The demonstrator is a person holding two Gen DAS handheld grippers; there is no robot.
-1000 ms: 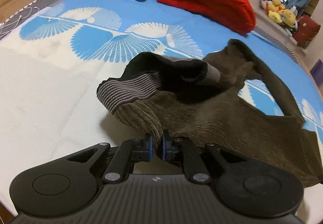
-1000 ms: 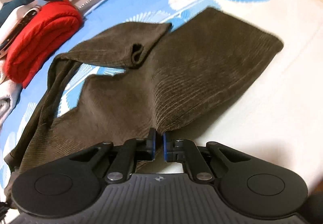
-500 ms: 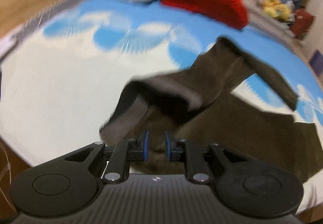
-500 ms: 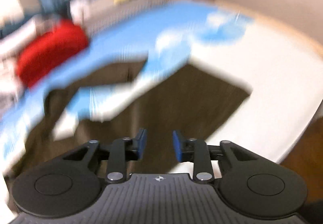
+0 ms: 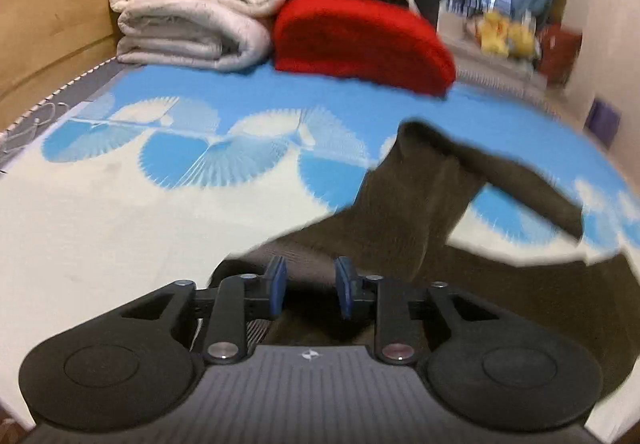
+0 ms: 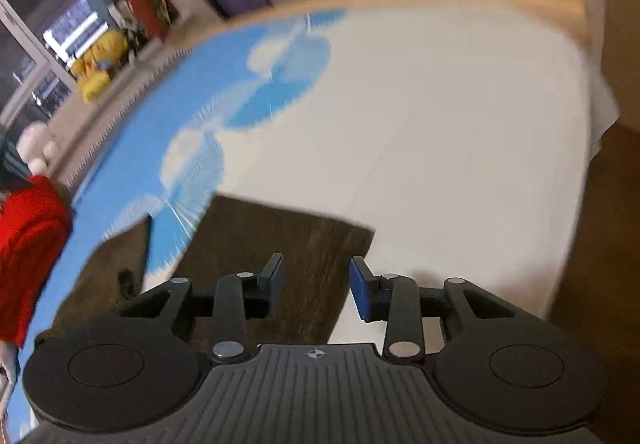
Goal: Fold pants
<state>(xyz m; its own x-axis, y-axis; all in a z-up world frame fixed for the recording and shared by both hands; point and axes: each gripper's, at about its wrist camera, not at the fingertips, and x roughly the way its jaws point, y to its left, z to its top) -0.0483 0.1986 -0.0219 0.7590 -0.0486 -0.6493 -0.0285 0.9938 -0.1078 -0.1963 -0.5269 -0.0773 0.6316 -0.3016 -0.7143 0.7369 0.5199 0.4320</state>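
While the bed [image 6: 440, 131] lies bare and cream across the right of the right wrist view to its blurred wooden edge, the pants [image 5: 420, 211] sprawl lower right in the left view. Left gripper [image 5: 309, 286] and right gripper [image 6: 316, 286]: jaws opening, apparently clear of cloth; a second ago both pinched corduroy. Upper centre: red cushion [image 5: 360, 35].

From the left gripper [image 5: 308, 286], bare bedsheet [image 5: 120, 228] lies free from nine to twelve o'clock. At twelve, folded quilts [image 5: 192, 23] and a red cushion [image 5: 360, 39] block the far edge. The pants [image 5: 432, 211] cover one to three o'clock. Ahead of the right gripper [image 6: 316, 284], open sheet spreads from twelve to three o'clock.
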